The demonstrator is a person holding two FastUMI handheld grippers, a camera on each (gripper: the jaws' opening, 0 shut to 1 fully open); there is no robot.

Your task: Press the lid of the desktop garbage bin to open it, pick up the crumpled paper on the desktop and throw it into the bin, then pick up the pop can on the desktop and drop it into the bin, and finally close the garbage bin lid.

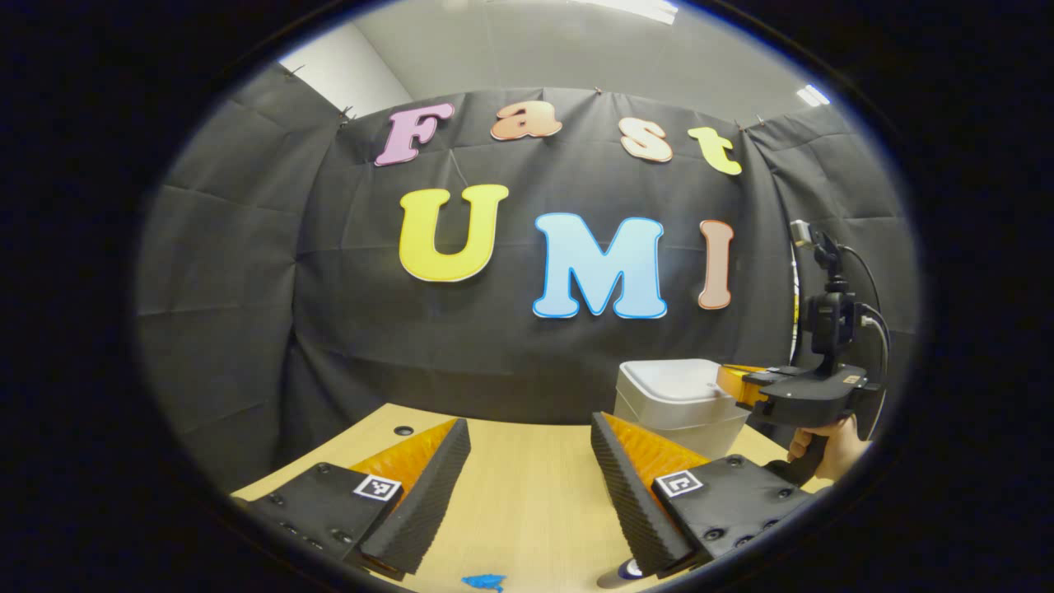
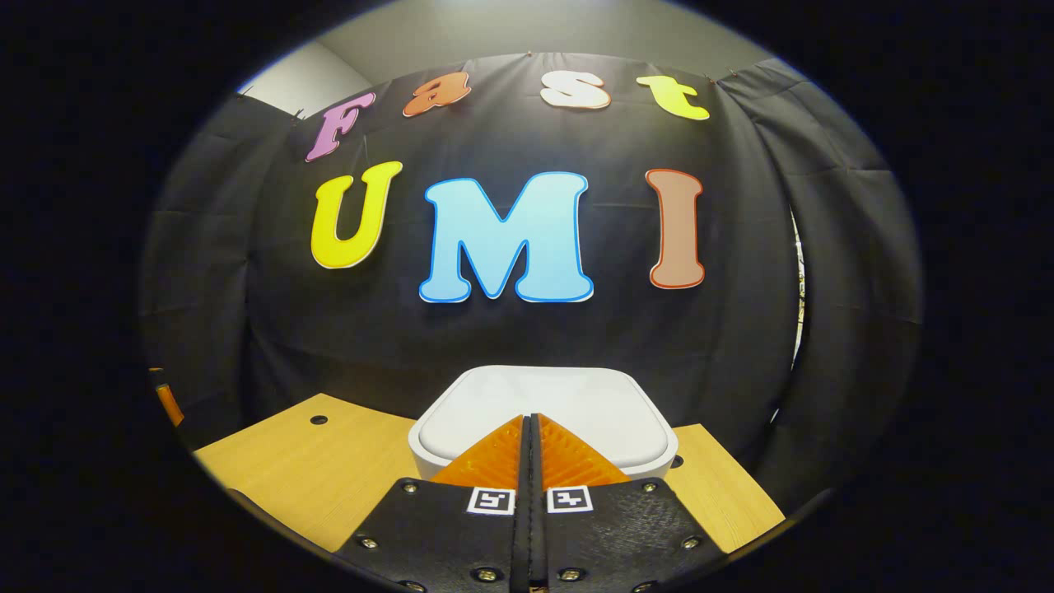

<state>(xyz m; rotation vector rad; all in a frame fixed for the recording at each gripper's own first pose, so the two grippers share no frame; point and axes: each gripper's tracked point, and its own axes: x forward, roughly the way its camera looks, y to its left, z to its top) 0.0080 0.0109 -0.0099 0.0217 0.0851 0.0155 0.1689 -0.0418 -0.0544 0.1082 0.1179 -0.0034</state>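
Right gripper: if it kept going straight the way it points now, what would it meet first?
Most likely the white lid of the garbage bin. The right gripper, fingers shut together, points at the lid's near edge. In the left gripper view it sits level with the bin's top; whether it already touches is unclear.

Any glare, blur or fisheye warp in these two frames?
Left gripper view: sharp, booth wall bows strongly, ceiling light blown out. Right gripper view: soft sheen on the white plastic bin lid, the closed right hand-held gripper slightly soft up close, wooden desktop edges curved.
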